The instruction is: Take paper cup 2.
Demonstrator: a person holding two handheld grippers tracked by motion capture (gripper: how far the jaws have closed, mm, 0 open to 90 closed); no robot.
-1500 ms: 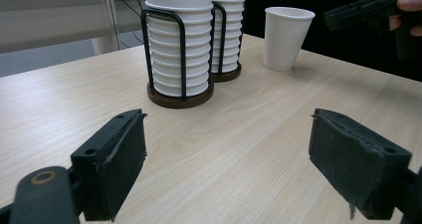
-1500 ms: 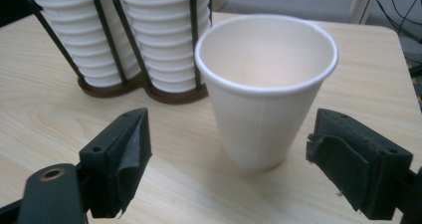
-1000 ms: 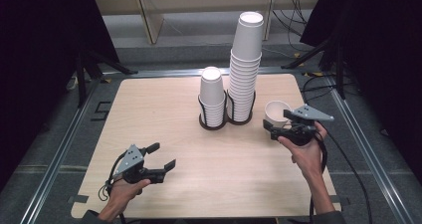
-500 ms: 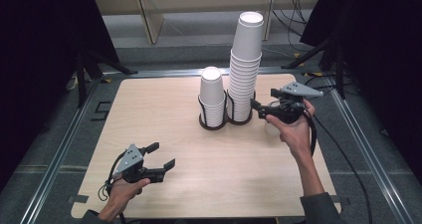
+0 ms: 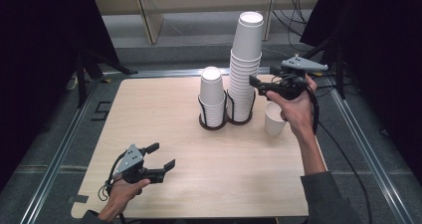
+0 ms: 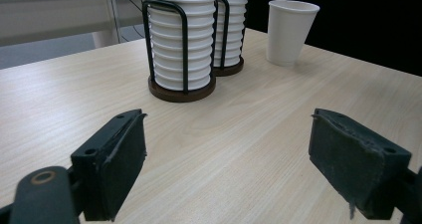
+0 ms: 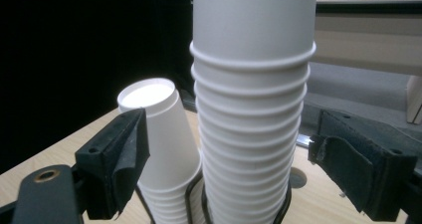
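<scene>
Risk lies at centre frame: right hand-held gripper point(image 5: 255, 81), jaws wide and empty, flanks the tall cup stack point(image 5: 245, 69); a skewed squeeze could topple it. Left hand-held gripper point(image 5: 164, 157) hovers open, empty, lower left.

I am looking down at a pale wooden bench point(image 5: 149, 109) sitting inside a metal frame point(image 5: 57, 154). Grey floor point(image 5: 164, 45) is showing beyond it, with a light wooden shelf unit point(image 5: 149, 5) standing at the back. Black curtains point(image 5: 40, 45) are hanging on both sides, and cables point(image 5: 293, 5) are trailing down behind.
</scene>
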